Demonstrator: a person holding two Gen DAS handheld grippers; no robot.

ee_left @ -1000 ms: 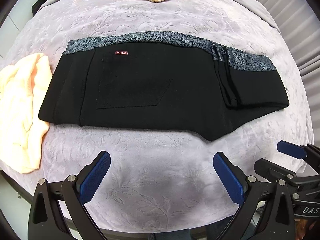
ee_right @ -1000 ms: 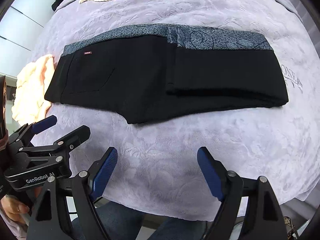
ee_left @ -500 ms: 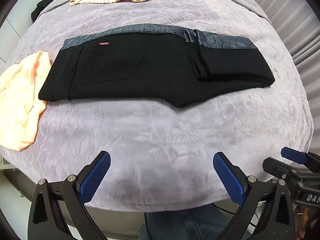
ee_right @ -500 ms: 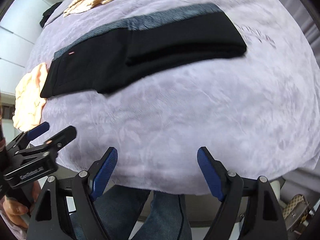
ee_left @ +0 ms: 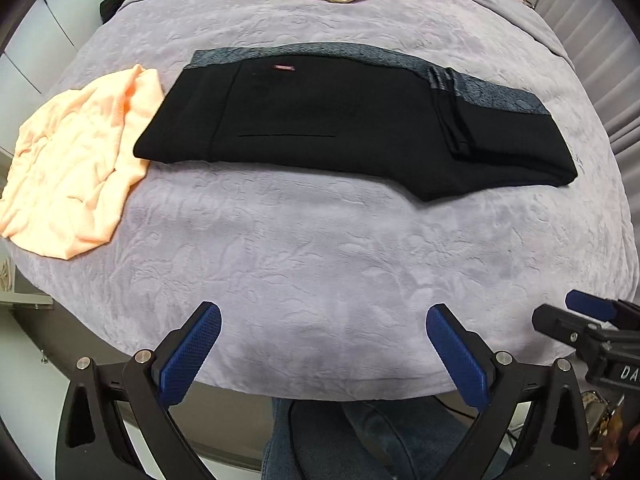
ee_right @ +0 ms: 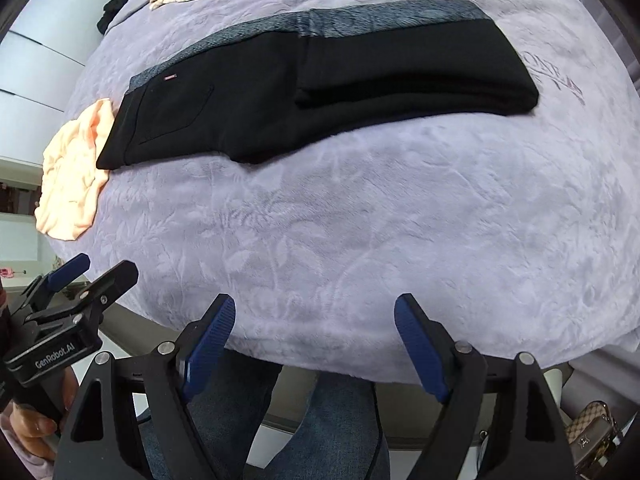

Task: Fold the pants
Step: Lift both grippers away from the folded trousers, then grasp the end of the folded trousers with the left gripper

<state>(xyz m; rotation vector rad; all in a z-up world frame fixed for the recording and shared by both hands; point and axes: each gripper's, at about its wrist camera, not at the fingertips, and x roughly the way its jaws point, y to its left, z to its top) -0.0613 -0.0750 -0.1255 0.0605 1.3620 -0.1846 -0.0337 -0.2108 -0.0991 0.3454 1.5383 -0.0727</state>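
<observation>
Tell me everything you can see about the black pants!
The pants are black, soft-looking cloth with a grey patterned band along the far edge and a tiny red label near it. A back pocket shows on the left part. They lie flat on the lilac bedspread, with the legs folded over into a thicker stack on the right. Their left end meets the peach cloth. No fingers touch them.

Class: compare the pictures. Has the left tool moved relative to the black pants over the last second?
Yes. The left tool has drawn back from the folded pants, toward the blanket's near edge.
</observation>
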